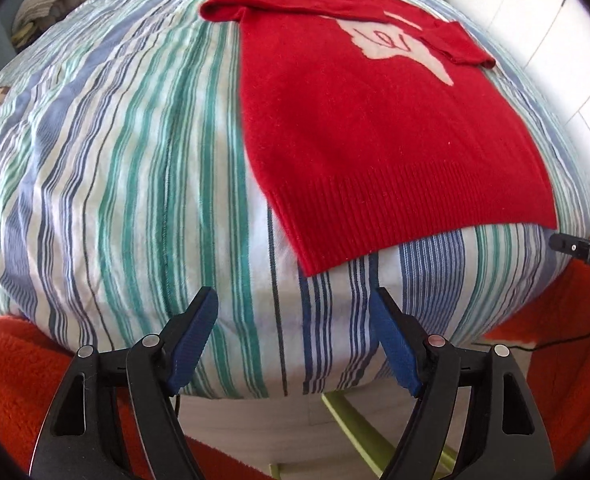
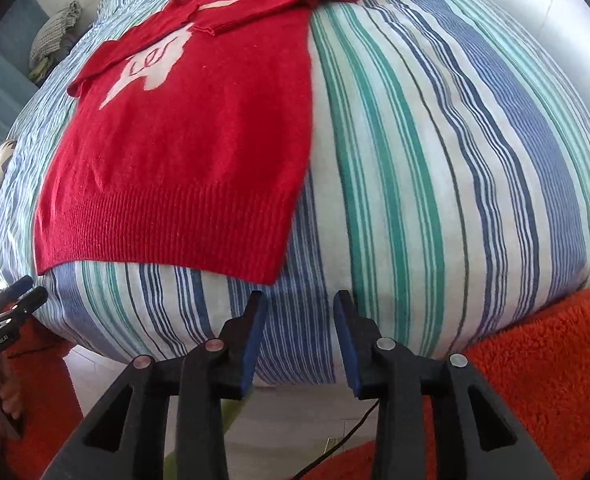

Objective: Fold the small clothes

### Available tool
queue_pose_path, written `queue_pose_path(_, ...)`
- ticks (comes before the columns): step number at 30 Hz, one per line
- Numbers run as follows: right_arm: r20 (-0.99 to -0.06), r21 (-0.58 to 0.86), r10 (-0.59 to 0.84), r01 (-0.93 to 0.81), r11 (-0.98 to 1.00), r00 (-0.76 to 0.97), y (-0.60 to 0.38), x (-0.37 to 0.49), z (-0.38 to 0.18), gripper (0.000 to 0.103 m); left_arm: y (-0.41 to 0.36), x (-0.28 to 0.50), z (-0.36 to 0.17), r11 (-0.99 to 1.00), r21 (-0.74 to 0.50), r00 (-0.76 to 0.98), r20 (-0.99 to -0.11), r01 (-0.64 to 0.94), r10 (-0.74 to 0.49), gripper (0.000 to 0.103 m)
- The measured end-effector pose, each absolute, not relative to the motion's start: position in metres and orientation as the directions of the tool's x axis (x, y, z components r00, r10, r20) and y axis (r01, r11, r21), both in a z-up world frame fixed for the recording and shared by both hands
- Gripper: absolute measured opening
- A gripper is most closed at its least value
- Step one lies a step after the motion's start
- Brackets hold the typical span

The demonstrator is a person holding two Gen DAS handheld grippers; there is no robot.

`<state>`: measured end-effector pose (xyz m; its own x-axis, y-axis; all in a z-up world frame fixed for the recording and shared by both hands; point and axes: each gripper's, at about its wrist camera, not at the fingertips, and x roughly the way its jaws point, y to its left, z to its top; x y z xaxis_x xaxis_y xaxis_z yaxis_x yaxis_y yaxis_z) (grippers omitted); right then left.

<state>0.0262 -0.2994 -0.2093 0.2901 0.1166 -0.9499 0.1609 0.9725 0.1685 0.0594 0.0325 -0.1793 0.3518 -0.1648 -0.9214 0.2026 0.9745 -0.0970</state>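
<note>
A small red knit sweater (image 1: 375,120) with a pale motif lies flat on the striped bedcover (image 1: 135,160), both sleeves folded across its chest, ribbed hem nearest me. It also shows in the right wrist view (image 2: 199,132). My left gripper (image 1: 293,304) is open and empty, held above the bed's near edge, just short of the hem's left corner. My right gripper (image 2: 299,304) is open and empty, just below the hem's right corner. The tip of the right gripper (image 1: 583,250) shows at the right edge of the left wrist view; the left gripper (image 2: 15,300) shows at the left edge of the right one.
The striped bedcover (image 2: 455,160) spreads wide to either side of the sweater. An orange fleece garment (image 2: 555,360) of the person fills the lower corners. A folded grey-striped cloth (image 1: 43,0) lies at the far end of the bed. A white wall (image 1: 555,40) runs along the right.
</note>
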Motion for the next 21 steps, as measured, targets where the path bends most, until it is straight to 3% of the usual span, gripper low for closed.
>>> queue_pose_path(8, -0.933, 0.149, 0.073, 0.193, 0.97, 0.353, -0.325, 0.02, -0.181, 0.035, 0.078, 0.059, -0.137, 0.988, -0.136, 0.533, -0.832, 0.074, -0.154, 0.083)
queue_pose_path(12, -0.882, 0.011, -0.016, 0.053, 0.999, 0.47, -0.334, 0.056, -0.129, 0.038, 0.113, 0.067, -0.123, 0.992, -0.117, 0.638, -0.768, -0.052, -0.057, 0.09)
queue_pose_path(15, -0.807, -0.115, -0.048, -0.077, 0.99, 0.588, -0.331, 0.097, -0.098, 0.056, 0.133, 0.075, -0.133, 0.982, -0.13, 0.642, -0.767, -0.137, -0.012, 0.09)
queue_pose_path(21, -0.795, -0.096, 0.16, -0.381, 0.92, 0.585, -0.279, 0.194, -0.113, 0.057, 0.133, 0.076, -0.141, 0.979, -0.112, 0.631, -0.775, -0.171, 0.022, 0.09)
